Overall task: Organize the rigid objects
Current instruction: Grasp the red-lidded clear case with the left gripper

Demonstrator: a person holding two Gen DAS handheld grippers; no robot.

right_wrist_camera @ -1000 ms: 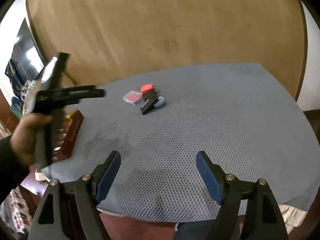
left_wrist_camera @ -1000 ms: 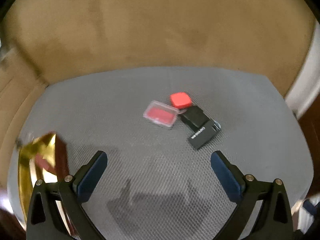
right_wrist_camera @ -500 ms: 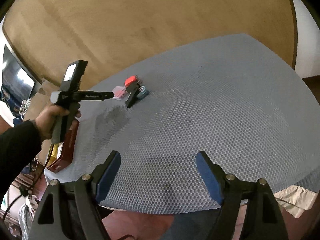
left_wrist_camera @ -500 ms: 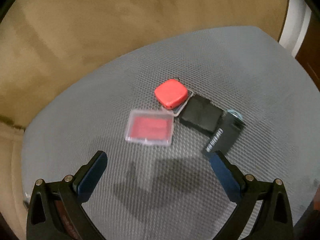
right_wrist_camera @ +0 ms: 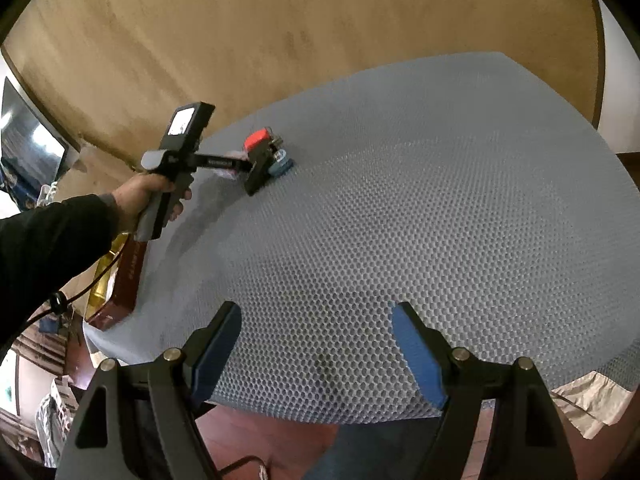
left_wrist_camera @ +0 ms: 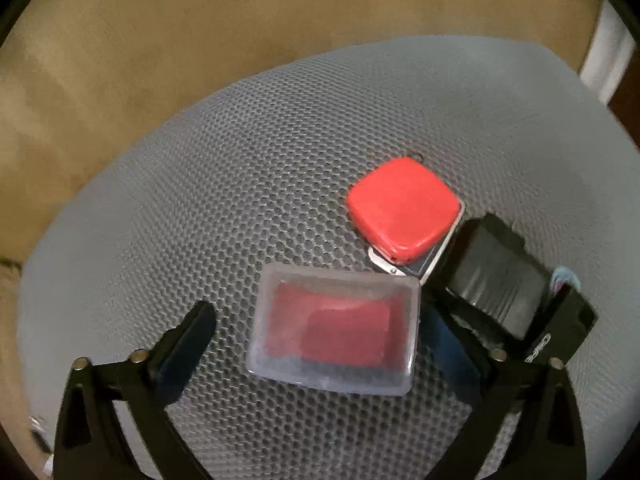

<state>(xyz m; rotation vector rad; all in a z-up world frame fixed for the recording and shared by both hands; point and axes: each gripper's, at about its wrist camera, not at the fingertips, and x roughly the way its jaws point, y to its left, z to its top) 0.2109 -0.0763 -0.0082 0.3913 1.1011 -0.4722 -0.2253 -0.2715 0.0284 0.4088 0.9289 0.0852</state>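
The left gripper [left_wrist_camera: 320, 328] points down at the grey mat [left_wrist_camera: 240, 184]. Its two fingers are spread wide apart and are closing in. Between them lies a clear plastic case [left_wrist_camera: 334, 330] with something red inside. The left finger [left_wrist_camera: 188, 340] is a little way off from the case, with bare mat showing in the gap. The right finger [left_wrist_camera: 452, 344] is just beside the case's right edge, but it is too blurry there to tell if it touches. The case lies flat on the mat, so nothing is gripped yet.

Just past the case and a bit to the right is a red square thing [left_wrist_camera: 402, 210] with round corners. It sits on top of a flat silver piece [left_wrist_camera: 424, 266]. To the right of the gripper, close by the right finger, is a black block [left_wrist_camera: 496, 280]. A long black bar with white letters [left_wrist_camera: 560, 328] leans by it, and a bit of a light blue thing [left_wrist_camera: 566, 278] peeks out behind.

The right gripper [right_wrist_camera: 316, 348] is held over the near edge of the mat [right_wrist_camera: 400, 208]. Its blue fingers are wide apart with only mat between them. It holds nothing and touches nothing. Far ahead and to its left is the little pile of things, with the red one [right_wrist_camera: 257, 141] on top. A hand [right_wrist_camera: 144, 196] in a dark sleeve holds the other gripper's handle there. Nearer, at the left edge of the mat, is a dark red and gold box [right_wrist_camera: 120, 280].
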